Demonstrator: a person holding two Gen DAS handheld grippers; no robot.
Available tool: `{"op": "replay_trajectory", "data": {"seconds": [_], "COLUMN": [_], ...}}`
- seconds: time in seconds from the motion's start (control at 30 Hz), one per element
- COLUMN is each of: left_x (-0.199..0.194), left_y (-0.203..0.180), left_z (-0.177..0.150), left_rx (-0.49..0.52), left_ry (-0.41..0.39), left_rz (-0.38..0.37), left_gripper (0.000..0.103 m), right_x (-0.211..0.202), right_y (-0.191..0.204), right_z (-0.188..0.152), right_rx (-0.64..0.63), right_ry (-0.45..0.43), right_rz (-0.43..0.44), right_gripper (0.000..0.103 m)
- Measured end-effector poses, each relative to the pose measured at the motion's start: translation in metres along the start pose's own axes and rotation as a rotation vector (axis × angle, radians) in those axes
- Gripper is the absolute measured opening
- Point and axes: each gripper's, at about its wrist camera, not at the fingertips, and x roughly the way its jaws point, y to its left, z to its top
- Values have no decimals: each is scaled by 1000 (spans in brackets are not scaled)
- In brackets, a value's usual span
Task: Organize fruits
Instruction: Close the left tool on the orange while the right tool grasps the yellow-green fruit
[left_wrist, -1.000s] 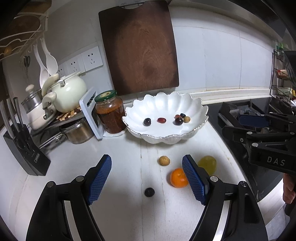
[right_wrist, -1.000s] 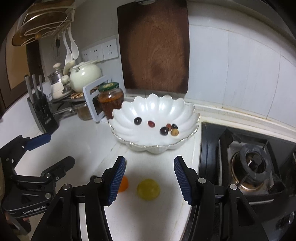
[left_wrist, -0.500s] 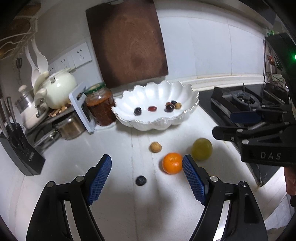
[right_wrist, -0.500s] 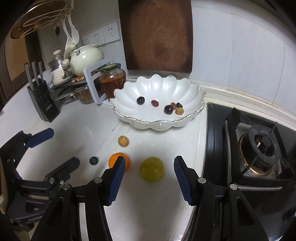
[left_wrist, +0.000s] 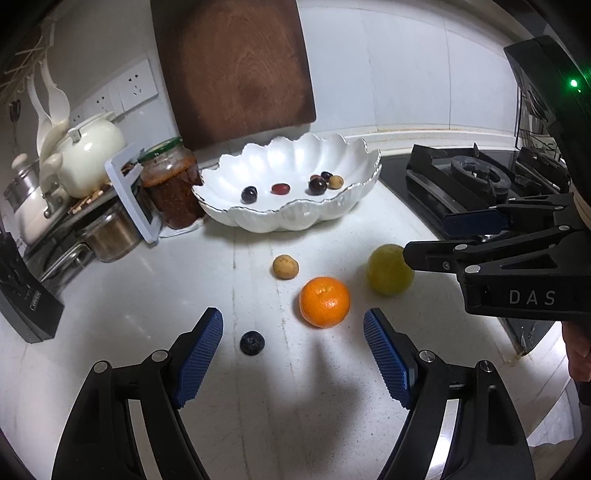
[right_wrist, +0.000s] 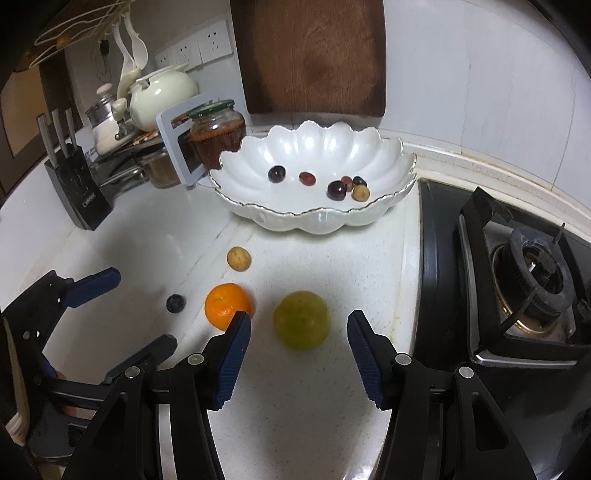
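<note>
Fruits: four are lying loose on counter (left_wrist: 147, 295) in front of bowl (left_wrist: 295, 218) — orange (left_wrist: 324, 301), green fruit (right_wrist: 301, 325), small tan one (left_wrist: 285, 266), dark berry (left_wrist: 252, 342). Both grippers are pulling back vs 1 s ago, L gripper (left_wrist: 293, 354) and R gripper (right_wrist: 298, 354) jaws apart, holding nothing. Probably next pick is starting. Orange is looking glossy, round.

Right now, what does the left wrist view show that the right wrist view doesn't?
Only the left wrist view shows the green indicator light on the right device and the wire rack beyond the stove. Only the right wrist view shows the knife handles. Both show the white bowl, orange, green fruit and both open claws.
</note>
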Motion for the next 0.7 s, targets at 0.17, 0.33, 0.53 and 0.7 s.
{"op": "replay_trajectory", "data": {"seconds": [0.17,0.33,0.53,0.7], "left_x": [10,23,39,50], "left_y": [0,-1,-2,-5], "left_z": [0,0,1,0], "left_rx": [4,15,28,41], "left_ry": [2,7,29,48], "left_rz": [-25,-47,-80,-97], "left_gripper": [79,75,71,69], "right_x": [12,23,34,42], "right_y": [-3,-5,-6,-6], "right_z": [-1,-2,0,0], "right_rx": [12,18,24,30], "right_ry": [26,51,74,91], "right_rz": [6,11,18,24], "right_gripper": [56,56,56,56]}}
